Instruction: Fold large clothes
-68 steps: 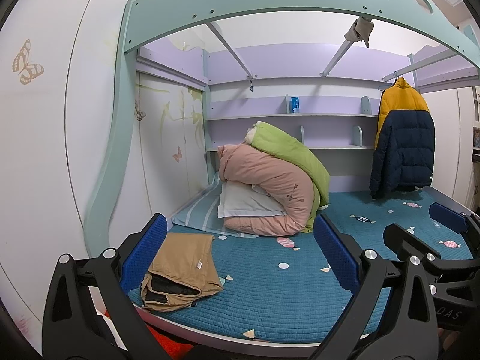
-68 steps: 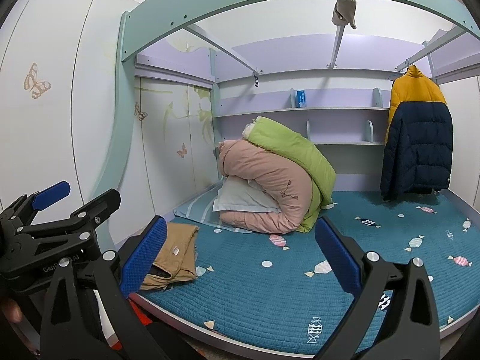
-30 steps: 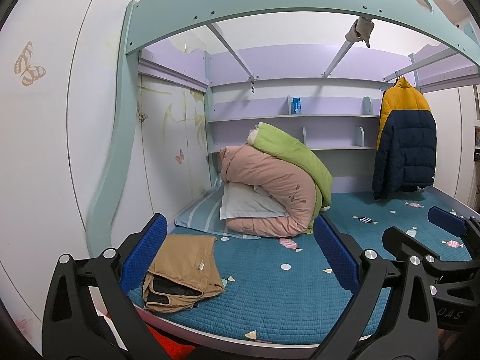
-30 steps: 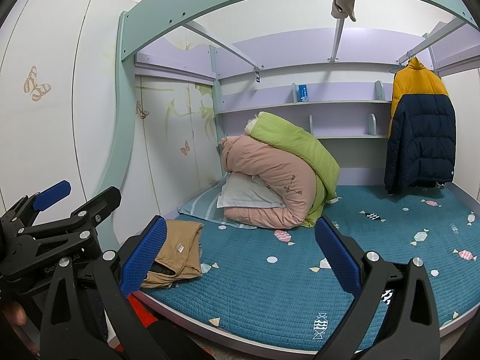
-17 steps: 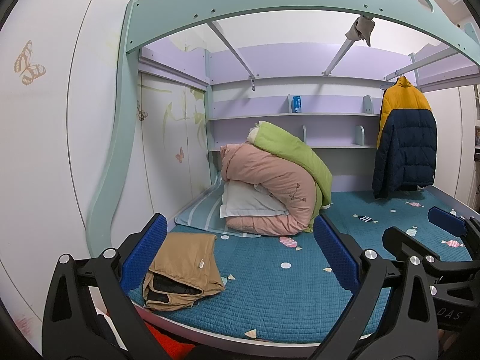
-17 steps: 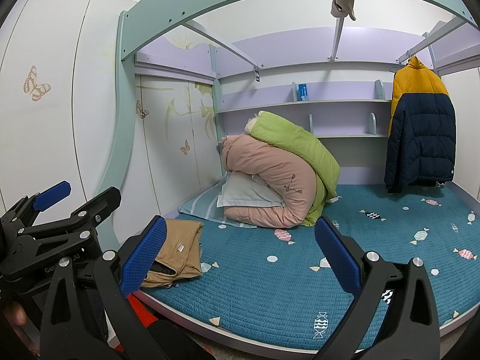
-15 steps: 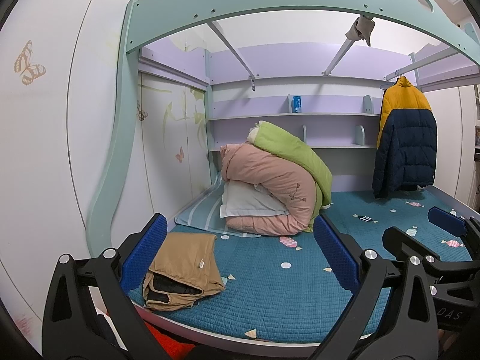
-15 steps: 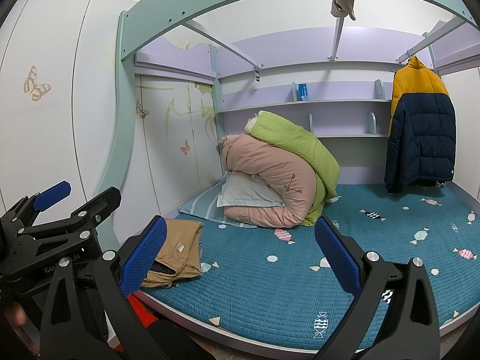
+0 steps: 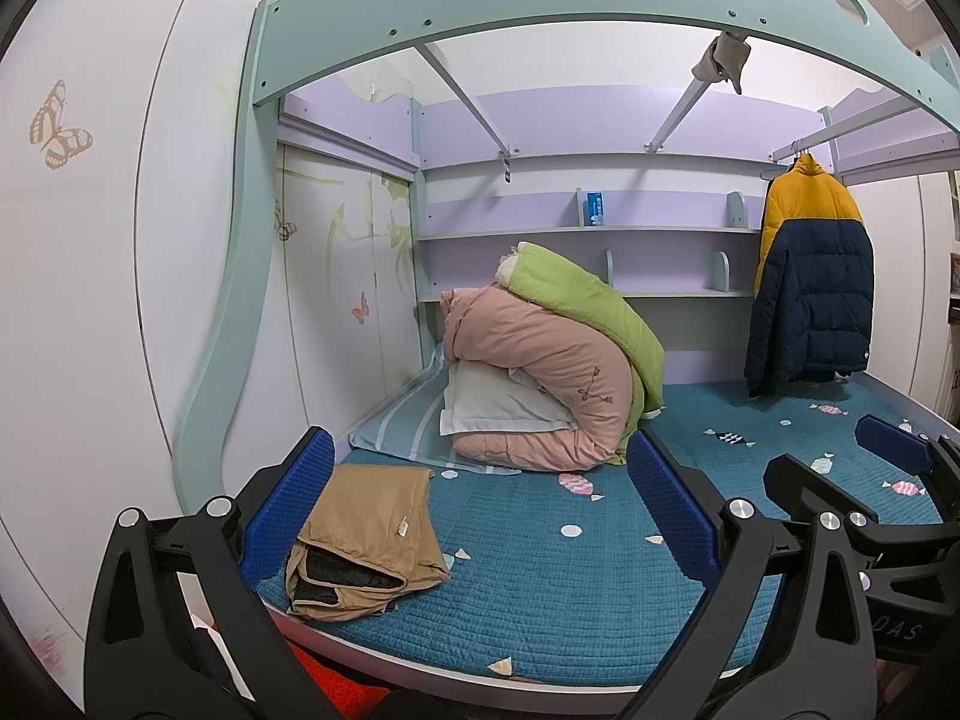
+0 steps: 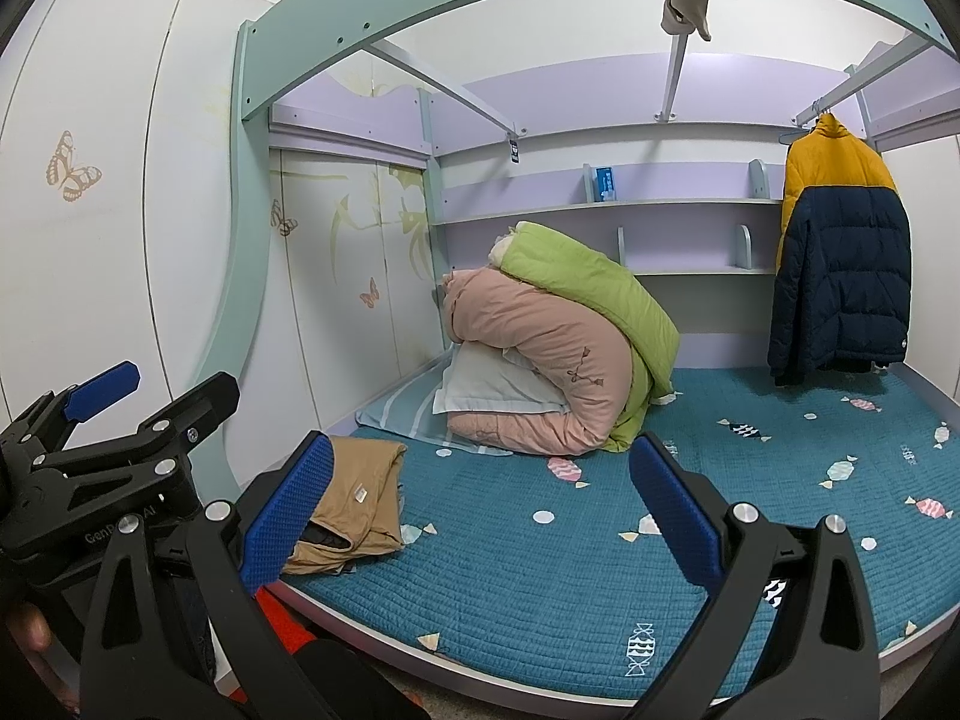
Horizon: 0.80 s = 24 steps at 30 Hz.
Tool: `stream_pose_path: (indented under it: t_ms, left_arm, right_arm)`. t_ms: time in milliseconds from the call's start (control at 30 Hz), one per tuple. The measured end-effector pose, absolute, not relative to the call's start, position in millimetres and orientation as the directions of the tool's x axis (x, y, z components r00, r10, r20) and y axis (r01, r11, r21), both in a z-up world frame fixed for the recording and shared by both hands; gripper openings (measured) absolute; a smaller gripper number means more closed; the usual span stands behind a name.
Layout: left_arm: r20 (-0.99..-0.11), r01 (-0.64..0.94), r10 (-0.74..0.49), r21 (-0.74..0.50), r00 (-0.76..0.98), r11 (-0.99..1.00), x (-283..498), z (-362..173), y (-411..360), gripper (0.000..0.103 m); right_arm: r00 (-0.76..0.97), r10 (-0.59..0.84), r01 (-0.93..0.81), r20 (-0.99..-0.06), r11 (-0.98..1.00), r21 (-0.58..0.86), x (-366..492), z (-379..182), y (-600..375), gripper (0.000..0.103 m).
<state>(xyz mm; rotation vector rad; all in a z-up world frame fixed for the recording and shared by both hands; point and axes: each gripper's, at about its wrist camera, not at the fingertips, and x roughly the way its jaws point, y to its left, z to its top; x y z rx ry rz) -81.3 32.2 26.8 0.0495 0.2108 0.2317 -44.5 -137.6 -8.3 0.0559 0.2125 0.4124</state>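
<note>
I hold both grippers in the air in front of the bed, side by side, clear of the mattress. My left gripper has its blue-padded jaws spread wide with nothing between them; my right gripper is spread the same way and is likewise unloaded. In the left wrist view the right gripper appears at the right edge; in the right wrist view the left gripper appears at the left edge. The tan garment lies folded into a compact stack on the near left corner of the teal quilted mattress, close to the front edge, with a dark lining showing at its open end and a small white tag on its top face. Neither gripper touches it. Behind it, against the left rear wall, a pink duvet is rolled over a white pillow, with a green duvet draped on top, all resting on a striped blue pad. A yellow and navy puffer jacket hangs from a rail at the right rear, its hem just above the mattress. A small blue box stands on the upper lilac shelf.
</note>
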Motion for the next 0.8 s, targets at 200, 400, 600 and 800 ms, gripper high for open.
stream_pose_path:
  t_ms: [200,400,600,800]
  left_arm:
    - [-0.201,-0.225,0.236,0.075,0.951,0.971,-80,24,33,0.098]
    - [-0.201,-0.23,0.241,0.079,0.949,0.97,-81,23,33,0.098]
    - [-0.203,-0.246,0.261,0.095,0.944,0.965,-76,19,28,0.098]
    - [-0.222,-0.252,0.272,0.113,0.936,0.961,-59,16,22,0.098]
  right_arm:
    - [0.895,0.403,-0.391,-0.192,0.915,0.096,-45,-9,-138,0.096]
    - [0.894,0.404,-0.392,-0.194,0.915,0.1,-44,-10,-138,0.096]
    - [0.89,0.414,-0.397,-0.193,0.91,0.121,-36,-12,-142,0.096]
    - [0.886,0.416,-0.392,-0.207,0.908,0.145,-20,-19,-147,0.096]
